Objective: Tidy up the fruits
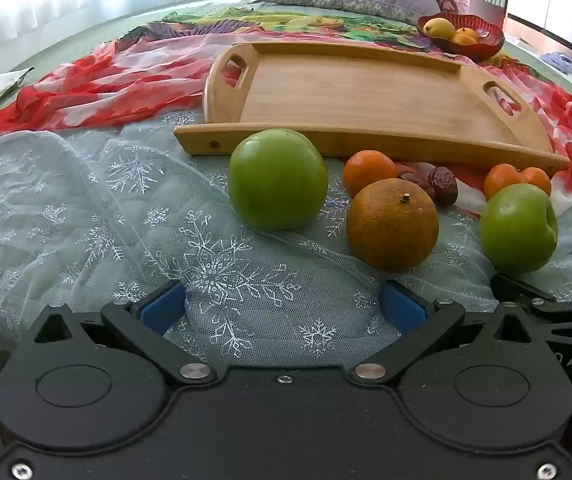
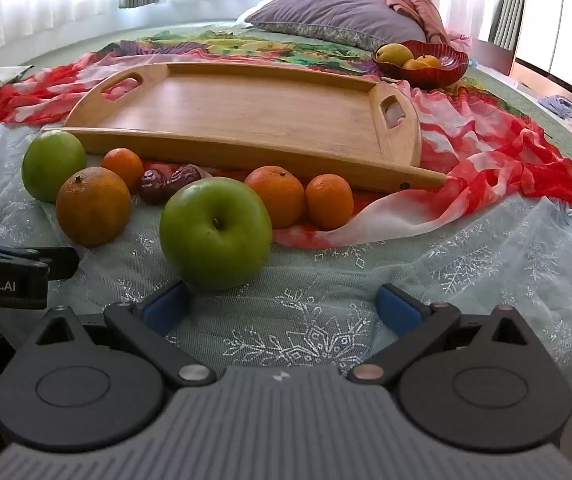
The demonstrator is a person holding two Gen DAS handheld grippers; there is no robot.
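right gripper released, empty; near green apple just beyond. advise centring jaws on its widest girth, then lifting to far wooden tray.

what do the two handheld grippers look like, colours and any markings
Both are black, with two round disc housings and angled linkage arms carrying silver pivot pins and blue finger pads. The left gripper has a smooth black body with small silver screws. The right gripper has a ribbed grey body. In the right wrist view, white lettering "Robot.AI" shows on the left gripper's side. No cables, hands or sleeves show.
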